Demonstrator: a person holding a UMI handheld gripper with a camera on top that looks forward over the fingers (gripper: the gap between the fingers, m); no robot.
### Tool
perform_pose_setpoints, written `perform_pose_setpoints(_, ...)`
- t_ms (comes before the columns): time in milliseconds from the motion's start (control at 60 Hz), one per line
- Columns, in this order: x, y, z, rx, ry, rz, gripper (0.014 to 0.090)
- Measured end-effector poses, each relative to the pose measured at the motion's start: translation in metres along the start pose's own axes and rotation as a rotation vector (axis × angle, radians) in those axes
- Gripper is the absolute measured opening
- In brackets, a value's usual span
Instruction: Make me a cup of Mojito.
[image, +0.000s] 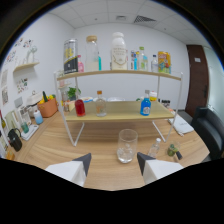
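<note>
Two fingers (82, 162) of the gripper (113, 159) spread wide apart, nothing pressed between them, dark tips pointing inward over the wooden table (60, 147). Just ahead of the gap, at twelve o'clock from the tips and a touch toward one o'clock, a clear drinking glass (126, 145) upright on the table, untouched, with something pale and clear lying in its bottom. Beyond the right finger, at about two o'clock, a small clear bottle (155, 146) tilted on the table, and farther right a little cluster of green (173, 150), too small to name.

Behind the glass, a two-tier shelf rack (120, 112) on thin white legs. On its lower board, from ten o'clock round to one o'clock: a bottle of red liquid (79, 107), a clear bottle with an orange cap (100, 104), a blue bottle (145, 106). On the upper board, well beyond: a tall jar (70, 56), a clear bottle with a cork-coloured top (92, 53), a white bottle (118, 51), several smaller colourful ones (163, 62) toward the right.

Off at ten o'clock, an orange pot (48, 107) holding greenery, near the wall. At three o'clock, a dark chair (209, 130) beside the table and a dark door (197, 75) behind.
</note>
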Motion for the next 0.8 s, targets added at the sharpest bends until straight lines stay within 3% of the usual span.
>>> perform_pose_setpoints(283, -0.095, -0.127, -0.016, 0.146, -0.062, -0.025, 0.0862)
perform_pose_setpoints(500, -0.148, -0.234, 0.005, 0.298, -0.100, -0.059, 0.0862)
perform_pose_setpoints(633, -0.160, -0.277, 0.038, 0.335, -0.076, -0.064, 0.0861)
perform_pose_setpoints(800, -0.163, -0.303, 0.078, 0.328, -0.044, -0.044, 0.0851)
